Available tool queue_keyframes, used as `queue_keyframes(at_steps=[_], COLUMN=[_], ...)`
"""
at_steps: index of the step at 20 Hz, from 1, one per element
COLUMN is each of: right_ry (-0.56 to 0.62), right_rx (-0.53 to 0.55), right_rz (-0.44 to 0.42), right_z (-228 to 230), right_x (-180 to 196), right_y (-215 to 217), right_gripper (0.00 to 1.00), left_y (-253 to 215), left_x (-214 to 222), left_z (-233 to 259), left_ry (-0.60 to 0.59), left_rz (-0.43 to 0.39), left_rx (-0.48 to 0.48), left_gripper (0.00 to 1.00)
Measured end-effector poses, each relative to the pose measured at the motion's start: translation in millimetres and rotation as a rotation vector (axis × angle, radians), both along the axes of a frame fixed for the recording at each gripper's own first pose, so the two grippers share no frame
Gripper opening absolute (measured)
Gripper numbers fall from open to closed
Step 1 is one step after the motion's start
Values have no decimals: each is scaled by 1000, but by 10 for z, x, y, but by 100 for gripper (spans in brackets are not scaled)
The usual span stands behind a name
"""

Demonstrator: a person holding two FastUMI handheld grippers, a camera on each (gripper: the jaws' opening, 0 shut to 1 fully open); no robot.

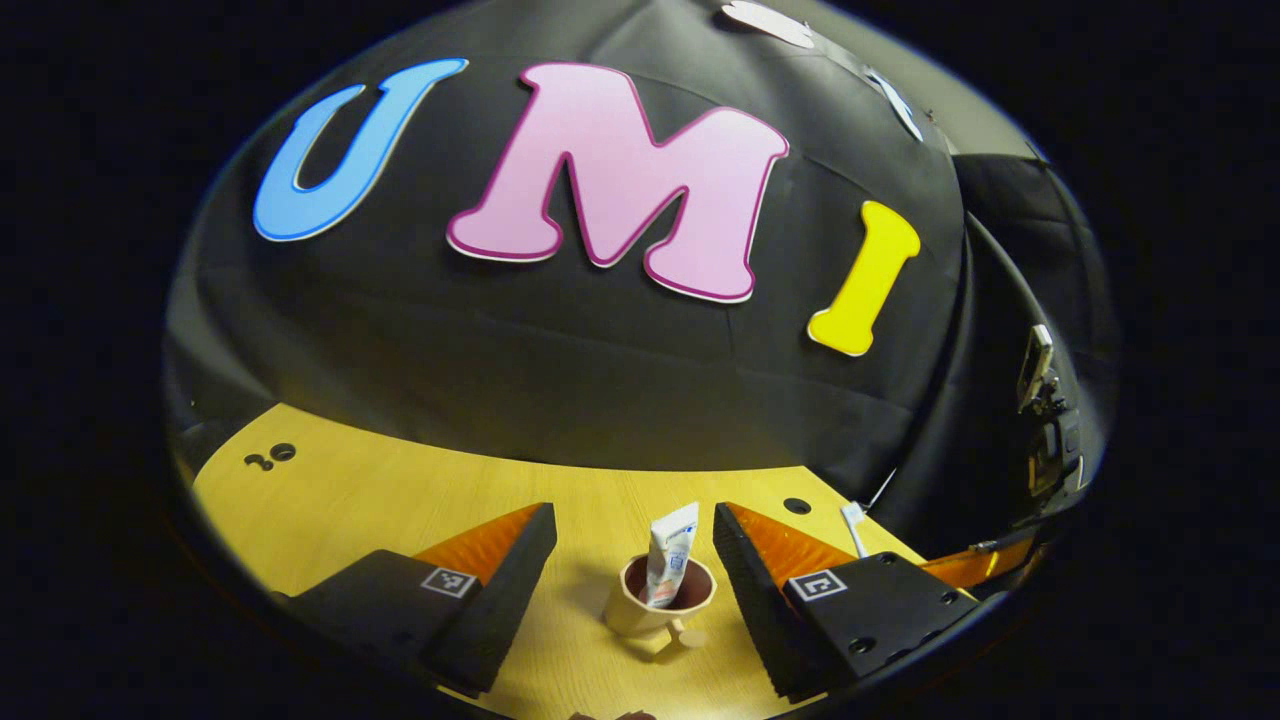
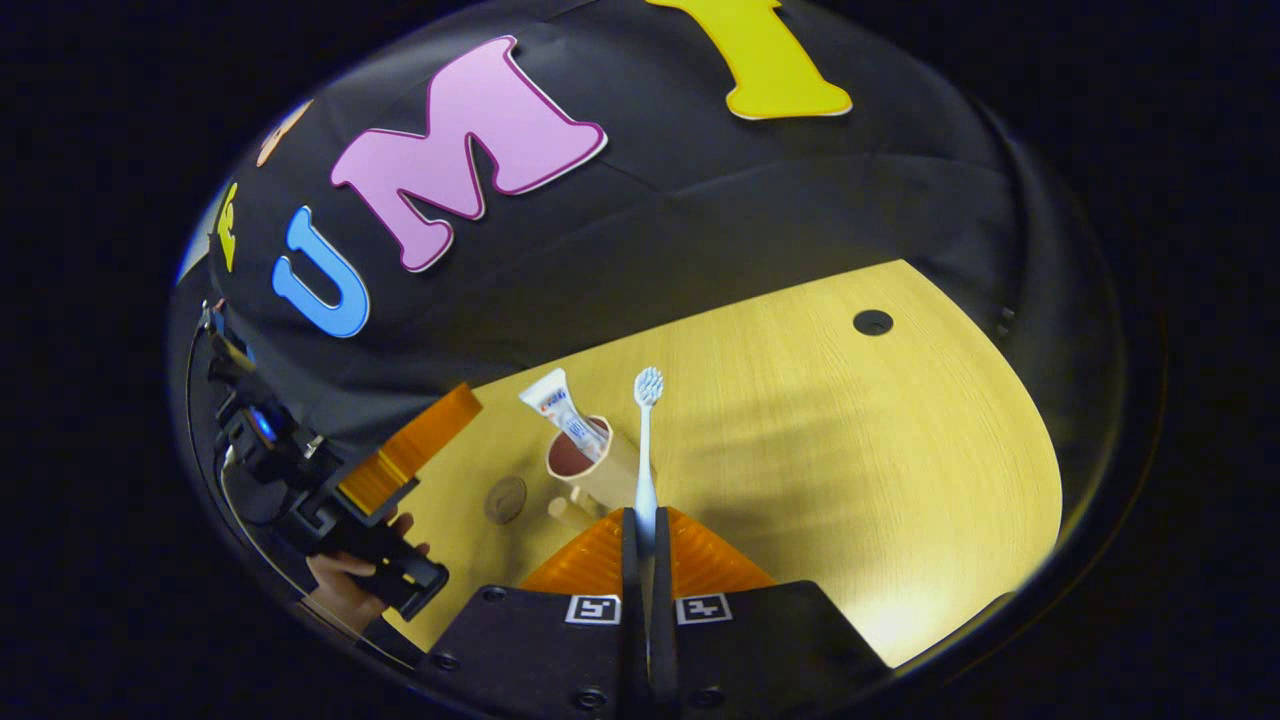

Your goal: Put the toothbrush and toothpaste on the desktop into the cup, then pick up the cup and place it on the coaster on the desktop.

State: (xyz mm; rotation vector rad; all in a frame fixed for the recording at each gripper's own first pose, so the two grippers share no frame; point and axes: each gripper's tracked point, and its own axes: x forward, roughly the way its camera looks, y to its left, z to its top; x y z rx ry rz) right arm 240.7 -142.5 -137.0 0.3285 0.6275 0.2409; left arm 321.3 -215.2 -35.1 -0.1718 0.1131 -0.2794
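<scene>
Toothbrush (image 2: 646, 440) upright, bristles up, clamped in right gripper (image 2: 640, 530), beside cup (image 2: 590, 468), left gripper (image 1: 634, 560) spread wide.

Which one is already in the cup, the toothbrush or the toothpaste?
The toothpaste: it stands in the cup. The toothbrush is held in the right claw.

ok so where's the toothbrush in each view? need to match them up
Left gripper view: toothbrush at right, past this tool's right finger, only its head end visible.
Right gripper view: bottom centre, toothbrush standing bristles up, gripped by the right tool.
Shared landmark: the cup holding the toothpaste.
</scene>
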Motion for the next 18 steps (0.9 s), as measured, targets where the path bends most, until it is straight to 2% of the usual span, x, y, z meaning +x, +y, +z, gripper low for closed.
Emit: queue_keyframes(at_steps=[8,12,18], right_ry=[-184,-265,-448], right_rx=[67,112,129], right_rz=[28,11,19], right_z=[423,486,522], right_x=[650,910,1227], right_y=[447,596,855], right_gripper=[5,5,5], left_y=[557,731,942], left_x=[-652,-767,-817], left_z=[-311,-443,-690], left_ry=[91,117,161], left_rz=[122,169,207], left_rx=[-51,-70,-109], left_gripper=[98,98,98])
